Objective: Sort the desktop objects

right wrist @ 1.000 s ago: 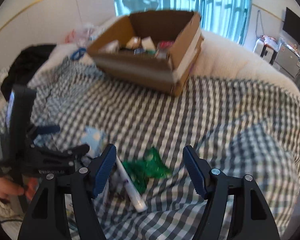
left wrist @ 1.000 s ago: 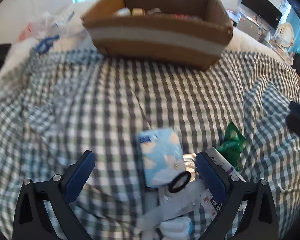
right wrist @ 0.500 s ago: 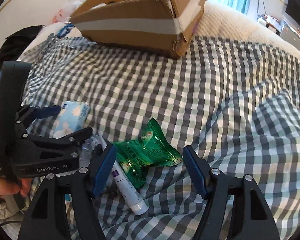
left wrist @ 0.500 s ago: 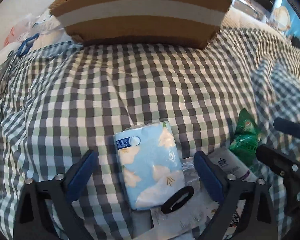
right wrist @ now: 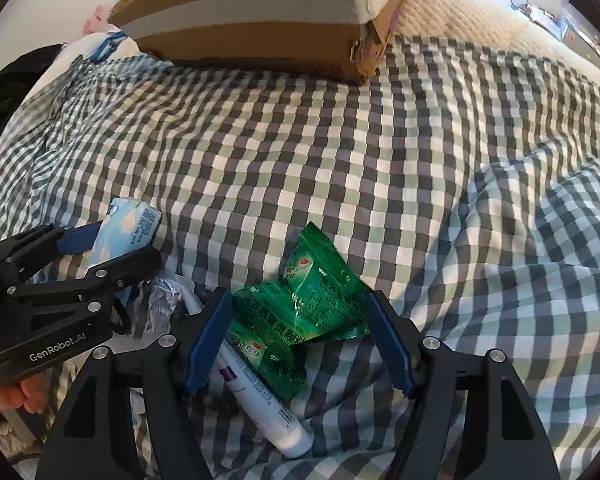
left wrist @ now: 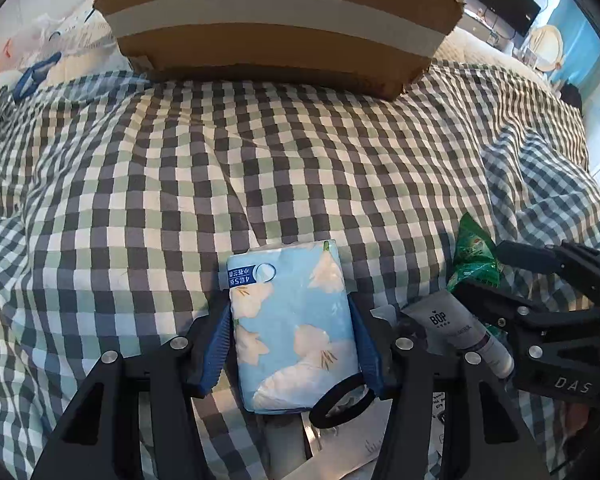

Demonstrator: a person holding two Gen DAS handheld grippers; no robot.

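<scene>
1. Squeeze the tissue pack (left wrist: 292, 328) softly and lift it straight up, so the black ring (left wrist: 342, 402) on its near corner stays behind.
2. The left gripper (left wrist: 292, 340) pinches the pack, one blue pad on each side.
3. The right gripper (right wrist: 300, 344) is open around the green packets (right wrist: 300, 308).
4. The box (left wrist: 276, 20) sits far ahead of both.

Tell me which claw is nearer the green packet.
Right. The right claw straddles the green packet, one finger on each side. The left claw sits off to its side, closed around the blue tissue pack.
</scene>
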